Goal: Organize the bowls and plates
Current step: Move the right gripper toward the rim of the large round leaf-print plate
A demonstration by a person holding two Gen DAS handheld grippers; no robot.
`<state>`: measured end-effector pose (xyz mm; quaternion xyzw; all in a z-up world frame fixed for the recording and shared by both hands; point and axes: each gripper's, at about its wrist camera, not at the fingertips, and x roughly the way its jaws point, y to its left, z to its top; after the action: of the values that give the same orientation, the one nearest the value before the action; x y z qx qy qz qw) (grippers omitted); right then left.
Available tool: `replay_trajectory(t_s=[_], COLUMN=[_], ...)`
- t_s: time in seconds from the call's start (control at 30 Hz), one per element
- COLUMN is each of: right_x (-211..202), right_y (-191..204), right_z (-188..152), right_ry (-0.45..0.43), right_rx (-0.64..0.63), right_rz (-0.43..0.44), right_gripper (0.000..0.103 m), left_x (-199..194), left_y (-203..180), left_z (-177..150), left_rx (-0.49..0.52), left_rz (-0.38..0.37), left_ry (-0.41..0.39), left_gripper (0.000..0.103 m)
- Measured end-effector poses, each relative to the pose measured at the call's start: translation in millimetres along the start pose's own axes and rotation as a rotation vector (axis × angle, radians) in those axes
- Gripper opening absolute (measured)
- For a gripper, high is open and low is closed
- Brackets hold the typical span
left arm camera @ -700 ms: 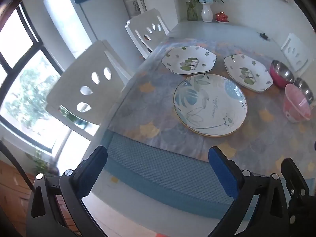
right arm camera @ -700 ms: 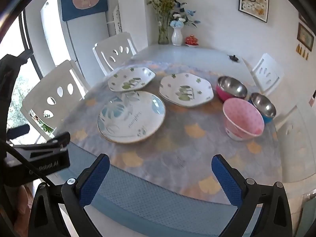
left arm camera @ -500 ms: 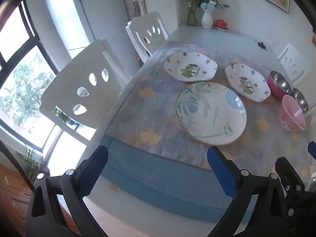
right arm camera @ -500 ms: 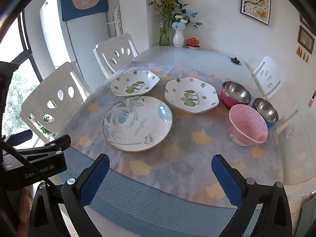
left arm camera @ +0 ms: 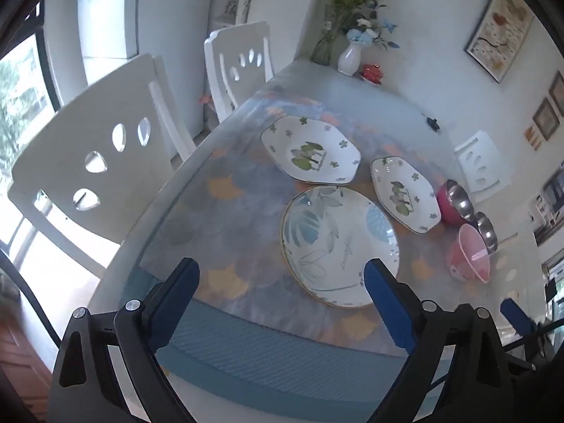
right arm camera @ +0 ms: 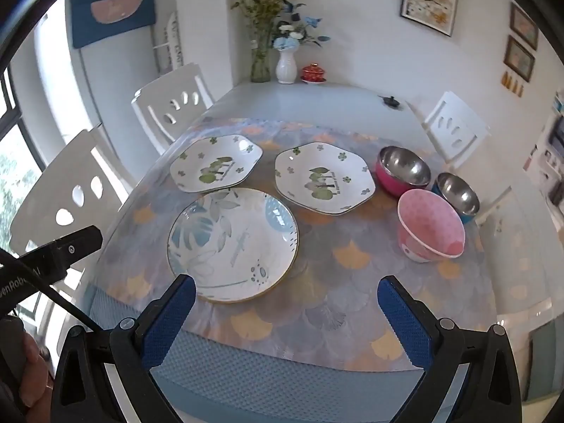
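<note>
A large round leaf-pattern plate [right arm camera: 232,243] [left arm camera: 340,245] lies nearest me on the table. Behind it lie two white hexagonal plates, one on the left [right arm camera: 216,167] [left arm camera: 312,153] and one on the right [right arm camera: 324,178] [left arm camera: 405,194]. To the right stand a pink ceramic bowl [right arm camera: 431,231] [left arm camera: 470,253], a magenta steel bowl [right arm camera: 403,171] [left arm camera: 454,201] and a blue steel bowl [right arm camera: 458,195] [left arm camera: 488,231]. My left gripper [left arm camera: 282,282] and my right gripper [right arm camera: 287,299] are both open and empty, above the table's near edge.
The table has a glass top over a patterned cloth [right arm camera: 352,257]. White chairs stand at the left [left arm camera: 105,155] [right arm camera: 172,109] and at the far right [right arm camera: 454,130]. Vases with flowers [right arm camera: 285,63] and a red lidded cup [right arm camera: 313,72] stand at the far end.
Both grippers have moved forward toward the table; the plates and bowls appear larger and closer. The left view has swung right. Nothing was taken hold of.
</note>
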<state>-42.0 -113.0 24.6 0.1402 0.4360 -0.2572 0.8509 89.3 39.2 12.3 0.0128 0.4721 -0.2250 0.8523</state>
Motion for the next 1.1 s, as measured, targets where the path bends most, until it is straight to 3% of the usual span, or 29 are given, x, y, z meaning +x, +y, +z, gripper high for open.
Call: replay_trajectory(t_s=[0.1, 0.3, 0.4, 0.77, 1.1], right_x=[7, 17, 19, 33, 41], right_y=[-1, 0, 1, 9, 20], right_z=[2, 10, 12, 15, 6], right_ry=[0.019, 0.037, 0.032, 0.083, 0.114], right_rx=[0.038, 0.077, 0.077, 0.095, 0.129], right_rz=[-0.014, -0.024, -0.041, -0.096, -0.137], right_gripper=[0.103, 0.103, 0.103, 0.103, 0.103], left_x=[2, 4, 14, 24, 44], left_y=[-4, -2, -7, 0, 6], left_z=[6, 22, 22, 27, 25], left_rx=[0.030, 0.082, 0.129, 0.190, 0.238], left_rz=[0.027, -0.012, 0.036, 0.030, 0.012], left_ry=[-0.015, -0.027, -0.010, -0.017, 0.032], left_gripper=[0.094, 0.094, 0.094, 0.094, 0.094])
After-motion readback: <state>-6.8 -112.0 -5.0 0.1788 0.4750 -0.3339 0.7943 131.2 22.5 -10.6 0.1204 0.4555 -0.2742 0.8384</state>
